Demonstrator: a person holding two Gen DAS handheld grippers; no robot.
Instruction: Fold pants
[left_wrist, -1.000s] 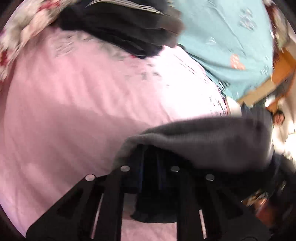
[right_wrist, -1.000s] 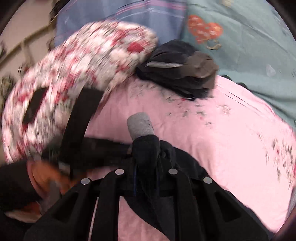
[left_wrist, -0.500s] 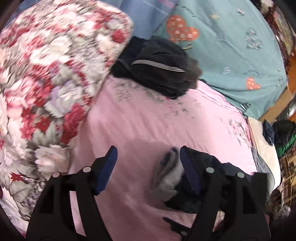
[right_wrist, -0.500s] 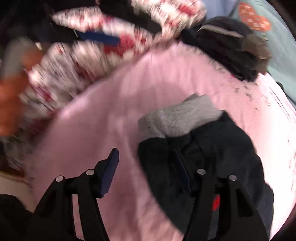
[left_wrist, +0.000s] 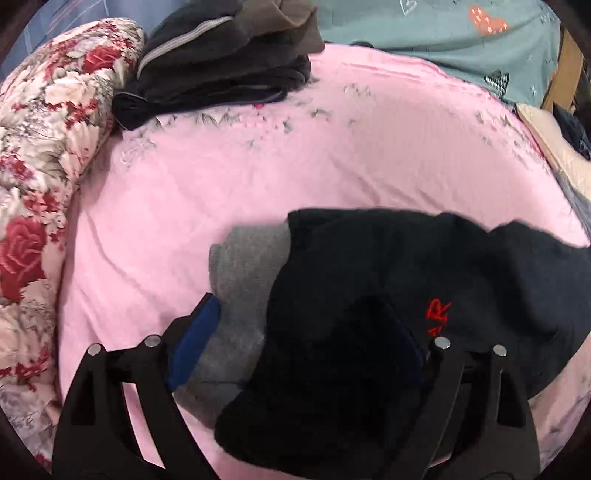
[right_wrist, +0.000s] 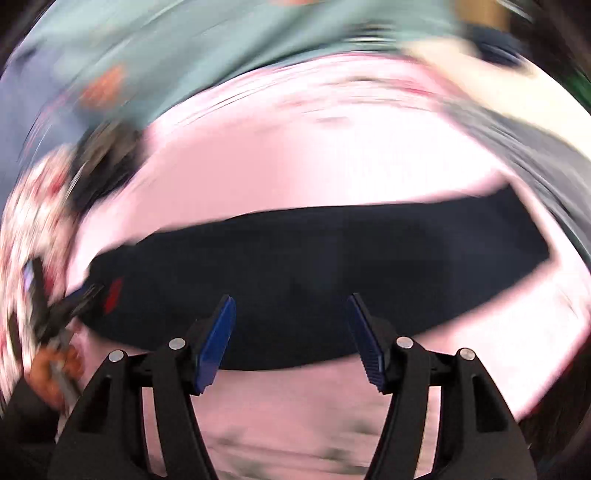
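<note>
Dark navy pants (left_wrist: 388, 295) with a grey waistband (left_wrist: 243, 280) and a red logo lie bunched on the pink bedsheet (left_wrist: 221, 177). My left gripper (left_wrist: 295, 339) is open, its jaws straddling the waistband end; the right blue pad is half hidden against the dark cloth. In the blurred right wrist view the pants (right_wrist: 314, 266) stretch across the sheet as a long dark band. My right gripper (right_wrist: 291, 332) is open and empty just above their near edge.
A stack of folded dark clothes (left_wrist: 221, 62) sits at the back of the bed. A floral quilt (left_wrist: 40, 166) lies along the left. A teal sheet (left_wrist: 443, 40) covers the far side. A wooden frame (left_wrist: 565, 70) stands at the right.
Both grippers let go of the pants and opened. The pants now lie on the sheet. The right gripper has swung over to the leg section, its view blurred by motion.
</note>
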